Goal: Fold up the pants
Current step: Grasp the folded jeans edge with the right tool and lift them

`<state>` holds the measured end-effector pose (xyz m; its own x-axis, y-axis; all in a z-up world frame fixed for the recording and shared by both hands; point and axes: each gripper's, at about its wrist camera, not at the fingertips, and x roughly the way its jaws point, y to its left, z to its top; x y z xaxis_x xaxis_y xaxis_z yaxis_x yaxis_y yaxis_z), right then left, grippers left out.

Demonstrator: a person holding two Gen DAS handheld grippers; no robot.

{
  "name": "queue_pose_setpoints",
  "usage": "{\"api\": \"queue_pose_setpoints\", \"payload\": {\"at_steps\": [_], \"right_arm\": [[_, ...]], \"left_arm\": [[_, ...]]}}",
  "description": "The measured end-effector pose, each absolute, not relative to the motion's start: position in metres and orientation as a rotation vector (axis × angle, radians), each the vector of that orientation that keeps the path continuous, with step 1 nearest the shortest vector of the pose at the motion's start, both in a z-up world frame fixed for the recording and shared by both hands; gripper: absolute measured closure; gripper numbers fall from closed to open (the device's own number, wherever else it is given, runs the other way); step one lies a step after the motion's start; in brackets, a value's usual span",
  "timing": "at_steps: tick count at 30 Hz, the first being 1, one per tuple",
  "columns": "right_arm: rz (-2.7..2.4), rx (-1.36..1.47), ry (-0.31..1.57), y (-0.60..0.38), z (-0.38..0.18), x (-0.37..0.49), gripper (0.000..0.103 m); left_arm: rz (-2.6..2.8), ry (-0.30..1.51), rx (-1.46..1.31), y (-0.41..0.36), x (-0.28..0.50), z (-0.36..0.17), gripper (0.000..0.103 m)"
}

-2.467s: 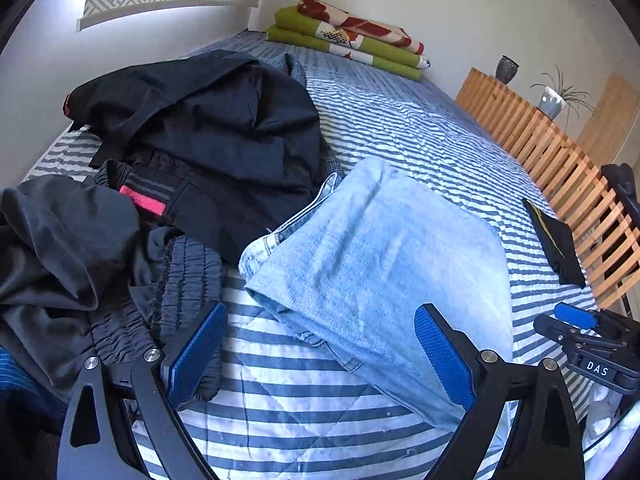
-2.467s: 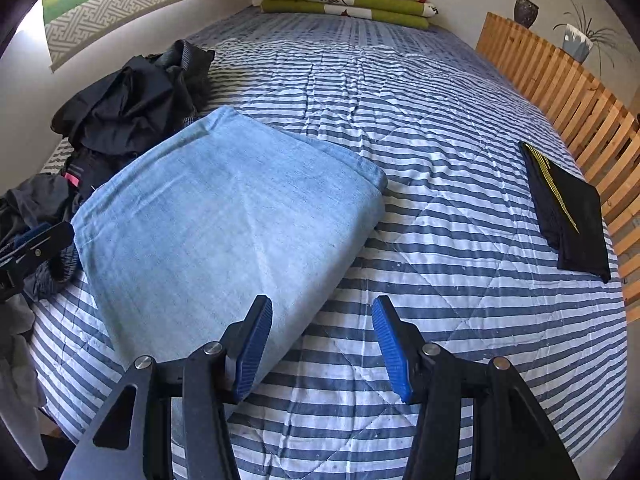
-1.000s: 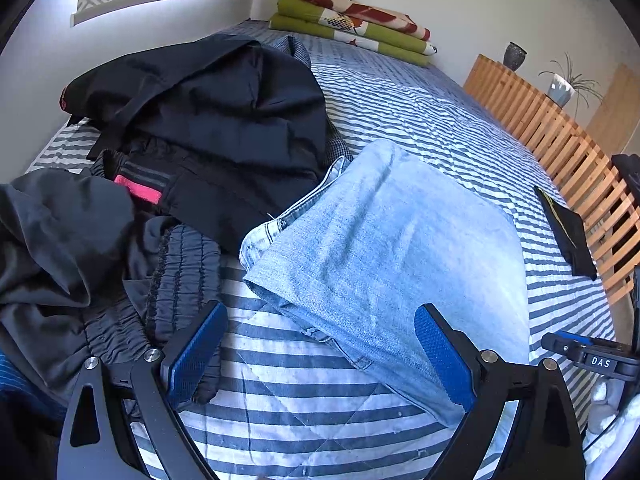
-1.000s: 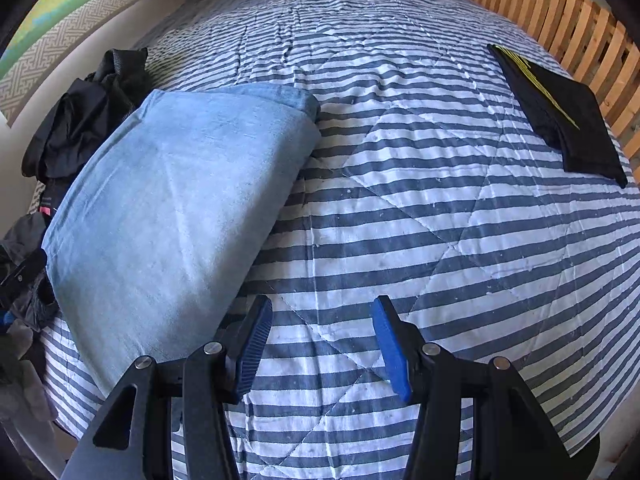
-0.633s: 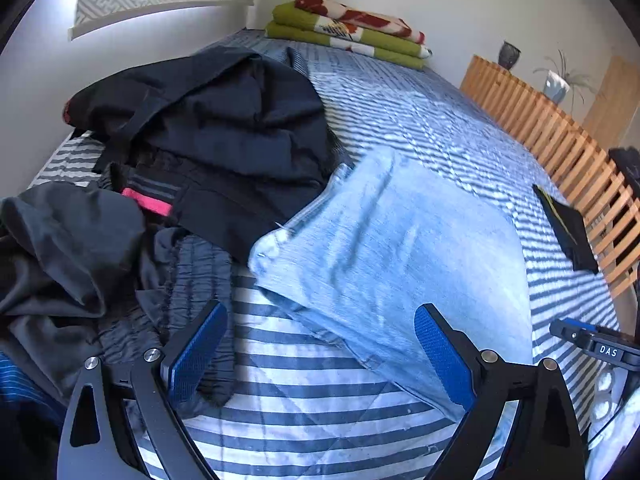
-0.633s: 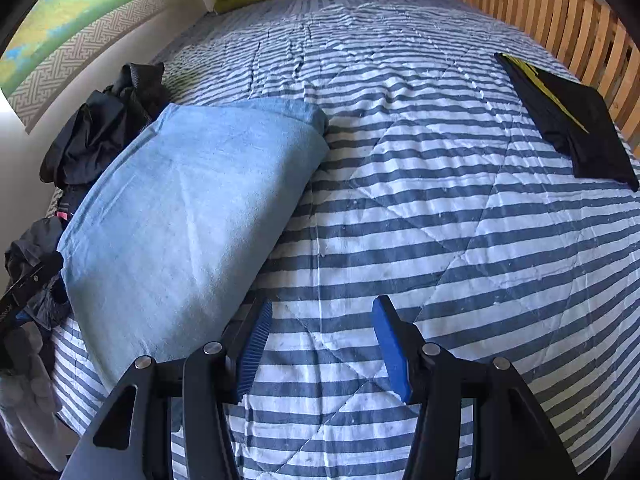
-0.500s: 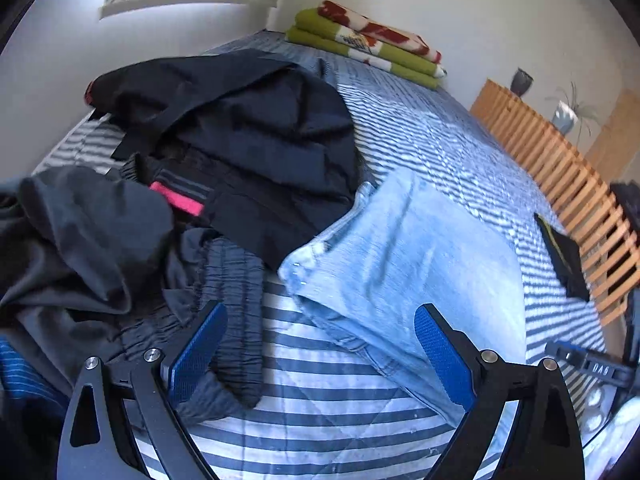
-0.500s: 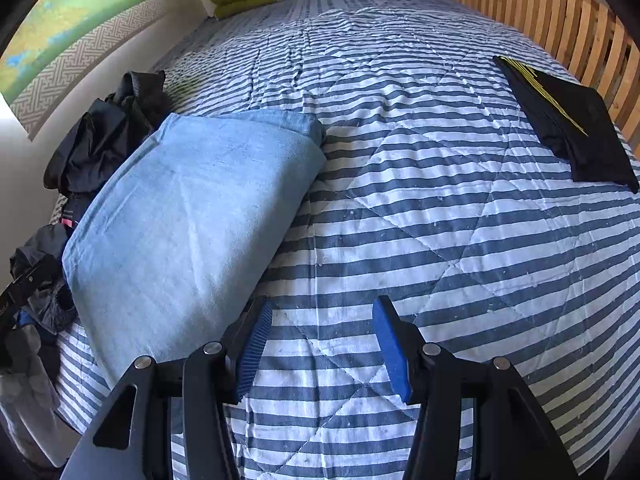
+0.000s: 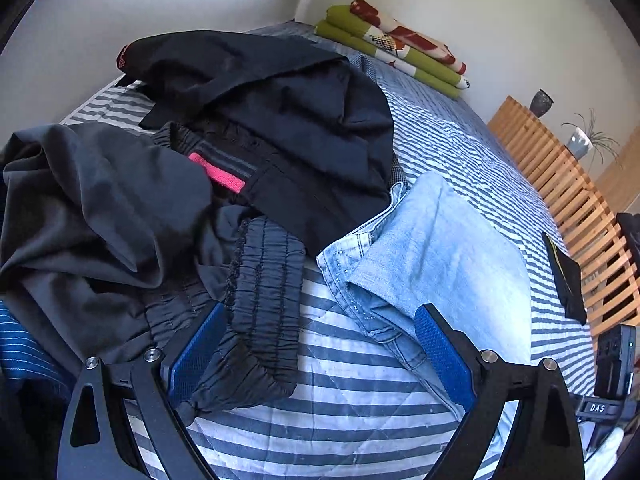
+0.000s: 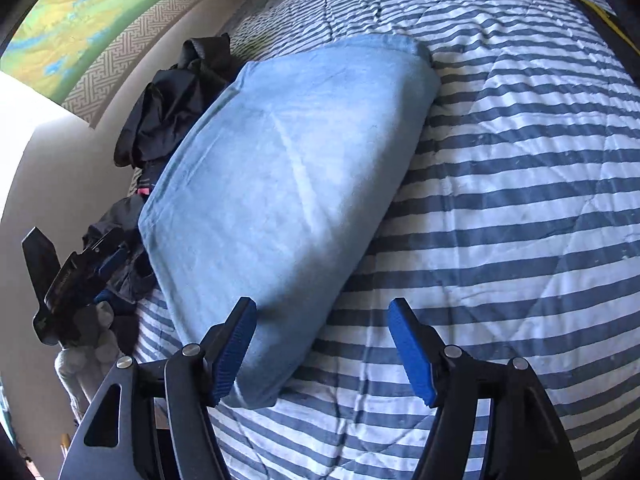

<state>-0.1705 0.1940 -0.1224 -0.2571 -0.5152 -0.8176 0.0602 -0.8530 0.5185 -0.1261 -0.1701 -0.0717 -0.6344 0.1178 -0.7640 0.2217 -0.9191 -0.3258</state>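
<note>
Light blue folded jeans lie on a striped bed, their near corner between the opening, empty fingers of the right gripper, while the left gripper gapes empty over dark pants, likely next to be grasped.

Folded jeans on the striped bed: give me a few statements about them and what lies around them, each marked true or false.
1. The light blue jeans lie folded on the striped quilt. True.
2. A heap of dark clothes lies beside the jeans. True.
3. The right gripper is clamped on the jeans. False: its fingers are opening, with only the corner between them.
4. The folded green blankets rest on the jeans. False: they lie at the bed's far end.
</note>
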Motion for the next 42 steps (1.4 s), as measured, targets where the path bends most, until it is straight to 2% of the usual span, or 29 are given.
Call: {"api": "queue_pose_setpoints", "payload": {"at_steps": [6,9,11,12,13,15,16,21,31,32,34,38,42], "right_arm": [[-2.002,1.636,-0.668,0.164,-0.141,-0.168,0.037],[-2.010,1.615,-0.608,0.144,-0.146,-0.161,0.035],[-2.022,1.618,-0.554,0.133,-0.144,-0.161,0.044],[-2.038,1.633,-0.547,0.132,-0.143,-0.162,0.061],[-2.037,1.650,-0.558,0.134,-0.143,-0.164,0.069],[-2.004,1.647,-0.641,0.142,-0.139,-0.166,0.079],[-2.005,1.634,-0.672,0.145,-0.134,-0.165,0.083],[-2.065,1.598,-0.673,0.143,-0.104,-0.148,0.090],[-2.044,1.582,-0.700,0.104,-0.081,-0.072,0.092],[-2.033,1.588,-0.661,0.094,-0.082,-0.065,0.091],[-1.941,1.646,-0.532,0.071,-0.094,-0.057,0.074],[-1.834,1.696,-0.361,0.065,-0.106,-0.051,0.074],[-1.929,1.503,-0.155,0.094,-0.062,-0.053,0.072]], "left_arm": [[-2.732,0.632,1.316,-0.170,-0.123,-0.069,0.007],[-2.726,0.670,1.329,-0.172,-0.119,-0.071,0.007],[-2.718,0.726,1.344,-0.175,-0.115,-0.075,0.007],[-2.713,0.743,1.350,-0.176,-0.113,-0.077,0.007],[-2.704,0.745,1.350,-0.177,-0.110,-0.078,0.007],[-2.691,0.746,1.346,-0.176,-0.103,-0.079,0.007],[-2.685,0.766,1.347,-0.177,-0.099,-0.080,0.007],[-2.663,0.878,1.322,-0.179,-0.077,-0.080,0.007],[-2.669,0.942,1.330,-0.173,-0.047,-0.080,0.007],[-2.665,0.958,1.330,-0.176,-0.046,-0.080,0.007],[-2.655,0.998,1.343,-0.179,-0.044,-0.081,0.007],[-2.672,0.965,1.406,-0.167,-0.045,-0.083,0.007],[-2.684,0.922,1.504,-0.145,-0.059,-0.093,0.007]]}}
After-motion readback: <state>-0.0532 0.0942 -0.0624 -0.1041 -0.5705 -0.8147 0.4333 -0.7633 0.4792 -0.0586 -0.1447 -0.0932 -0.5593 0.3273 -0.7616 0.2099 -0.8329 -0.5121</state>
